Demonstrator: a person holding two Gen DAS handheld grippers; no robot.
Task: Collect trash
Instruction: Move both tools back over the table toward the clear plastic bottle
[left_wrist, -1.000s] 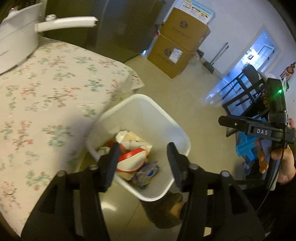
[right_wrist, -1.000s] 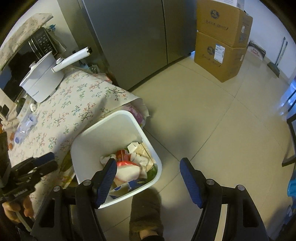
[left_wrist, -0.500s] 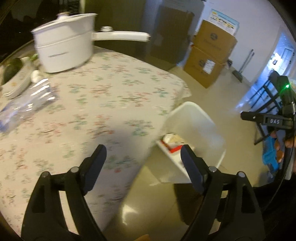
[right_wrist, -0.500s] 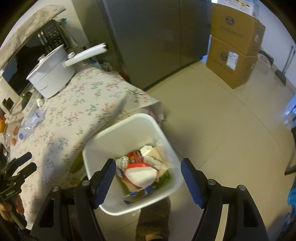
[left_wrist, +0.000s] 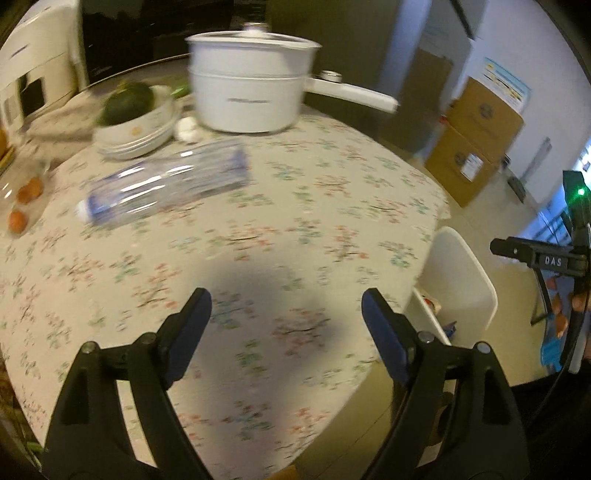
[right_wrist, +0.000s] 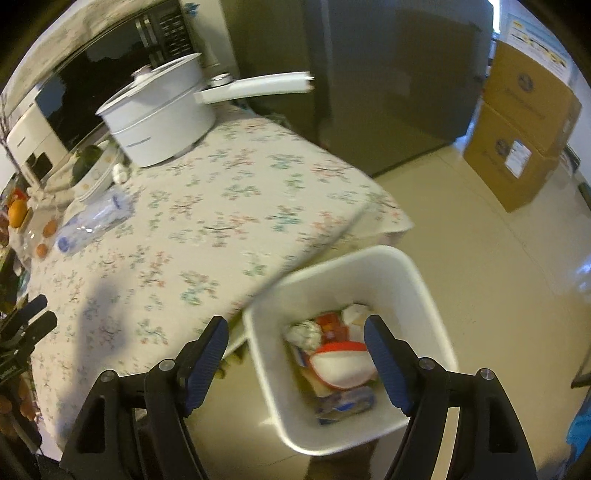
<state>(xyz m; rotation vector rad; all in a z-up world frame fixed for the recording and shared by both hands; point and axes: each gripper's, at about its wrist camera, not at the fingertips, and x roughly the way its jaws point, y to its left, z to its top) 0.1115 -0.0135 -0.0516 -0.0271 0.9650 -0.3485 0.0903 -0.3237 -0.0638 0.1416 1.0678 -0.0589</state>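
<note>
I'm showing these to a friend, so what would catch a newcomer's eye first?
Probably the big white pot with its long handle, standing at the far side of the flowered tablecloth. Next, the clear plastic bottle lying on its side in front of it, and the white bin full of trash on the floor beside the table.

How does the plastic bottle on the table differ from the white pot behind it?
The plastic bottle is clear and lies on its side; the white pot is opaque and stands upright. The bottle is slim, the pot wide, with a lid and a long handle. Both rest on the floral tablecloth.
</note>
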